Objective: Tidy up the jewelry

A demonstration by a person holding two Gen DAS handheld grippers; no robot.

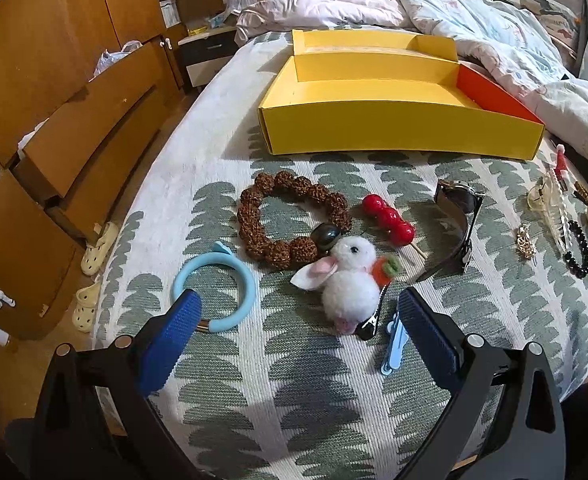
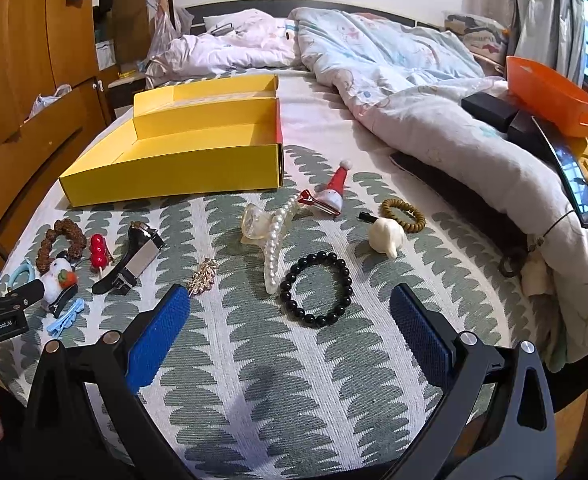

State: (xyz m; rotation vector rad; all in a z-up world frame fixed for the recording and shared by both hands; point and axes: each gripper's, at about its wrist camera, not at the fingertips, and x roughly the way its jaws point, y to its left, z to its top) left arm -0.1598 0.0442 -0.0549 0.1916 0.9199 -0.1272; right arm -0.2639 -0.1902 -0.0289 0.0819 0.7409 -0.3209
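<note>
A yellow box [image 1: 398, 128] with two compartments lies open at the far side of the bed; it also shows in the right wrist view [image 2: 173, 172]. My left gripper [image 1: 298, 312] is open, just short of a white bunny hair clip [image 1: 348, 284]. Near it lie a brown bead bracelet [image 1: 253, 204], a light blue bangle [image 1: 245, 280], a red berry pick [image 1: 390, 218], a watch [image 1: 460, 224] and a blue clip [image 1: 394, 342]. My right gripper [image 2: 289, 300] is open, with a black bead bracelet [image 2: 342, 276] between its fingers. Beyond lie a pearl claw clip [image 2: 271, 240], a gold chain piece [image 2: 203, 276], a Santa clip [image 2: 332, 192], a cream clip [image 2: 386, 234] and a tan bead bracelet [image 2: 418, 216].
The bed has a white cover with green leaf print [image 2: 294, 380]. A crumpled quilt [image 2: 434, 100] fills the far and right side, with an orange tray [image 2: 550, 92] and a phone [image 2: 574, 176] on it. Wooden drawers [image 1: 73, 140] stand left of the bed.
</note>
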